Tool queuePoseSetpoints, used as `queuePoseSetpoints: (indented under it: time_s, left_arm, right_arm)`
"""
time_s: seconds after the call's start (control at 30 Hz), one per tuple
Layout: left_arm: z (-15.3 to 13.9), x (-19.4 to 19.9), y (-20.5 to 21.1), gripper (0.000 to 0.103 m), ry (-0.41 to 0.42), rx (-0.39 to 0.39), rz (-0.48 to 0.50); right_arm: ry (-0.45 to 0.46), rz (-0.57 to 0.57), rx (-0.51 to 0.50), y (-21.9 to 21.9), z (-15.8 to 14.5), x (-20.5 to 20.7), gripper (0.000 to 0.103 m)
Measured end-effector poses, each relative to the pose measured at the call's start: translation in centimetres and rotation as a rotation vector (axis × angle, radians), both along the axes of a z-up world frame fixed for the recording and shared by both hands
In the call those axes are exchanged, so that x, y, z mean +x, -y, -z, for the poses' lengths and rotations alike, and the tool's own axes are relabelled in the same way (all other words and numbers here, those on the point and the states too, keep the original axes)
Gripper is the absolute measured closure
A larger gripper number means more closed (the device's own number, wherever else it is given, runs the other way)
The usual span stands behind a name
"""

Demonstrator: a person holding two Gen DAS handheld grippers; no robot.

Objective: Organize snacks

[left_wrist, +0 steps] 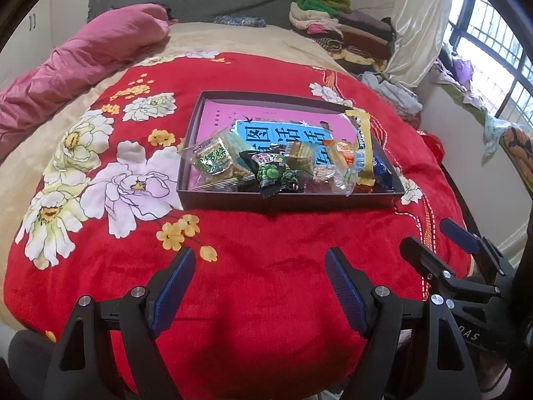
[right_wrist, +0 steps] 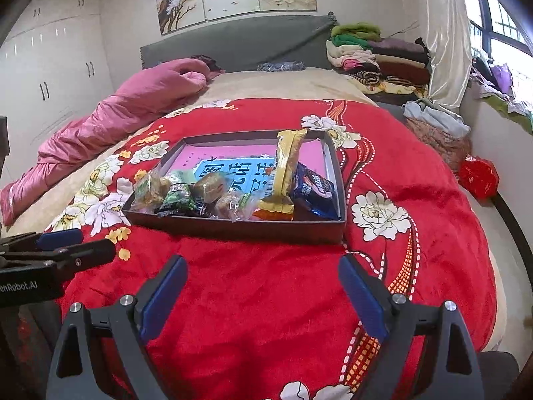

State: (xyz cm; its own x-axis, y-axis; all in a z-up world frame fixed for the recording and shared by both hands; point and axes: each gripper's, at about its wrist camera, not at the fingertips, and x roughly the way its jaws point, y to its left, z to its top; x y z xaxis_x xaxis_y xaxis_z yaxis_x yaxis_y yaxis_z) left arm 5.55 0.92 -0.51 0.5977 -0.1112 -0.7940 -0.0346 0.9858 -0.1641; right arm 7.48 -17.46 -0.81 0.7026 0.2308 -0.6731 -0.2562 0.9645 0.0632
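While both of my grippers hang over the near part of the red floral blanket (left_wrist: 266, 266), neither one holds anything: the left gripper (left_wrist: 260, 268) has its blue-padded jaws spread wide with only bare fabric between them, and the right gripper (right_wrist: 263, 275) stands just as wide apart and empty. From the left camera I can see the right gripper off to the side, near the blanket's edge. The snacks sit ahead of me in a shallow dark box (left_wrist: 289, 201) that rests on the blanket, well apart from both sets of fingers. Inside it, crowded along the near wall, I make out a clear pack with green print (left_wrist: 213, 160) at the left, a black packet with green peas (left_wrist: 271, 173) lapping over the near rim, a long yellow wrapper (right_wrist: 286, 170) lying lengthwise, and a dark blue packet (right_wrist: 313, 190) beside it at the right. A pink and blue printed sheet (left_wrist: 283, 126) lines the box floor.
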Motion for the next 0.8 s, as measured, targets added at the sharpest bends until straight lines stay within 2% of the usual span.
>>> queuePoseSetpoints:
  time_s: [0.8]
  left_arm:
    - [0.15, -0.67, -0.14, 0.022, -0.022, 0.009, 0.009]
  right_arm:
    - [-0.05, -0.007, 0.006, -0.25, 0.67, -0.39, 0.011]
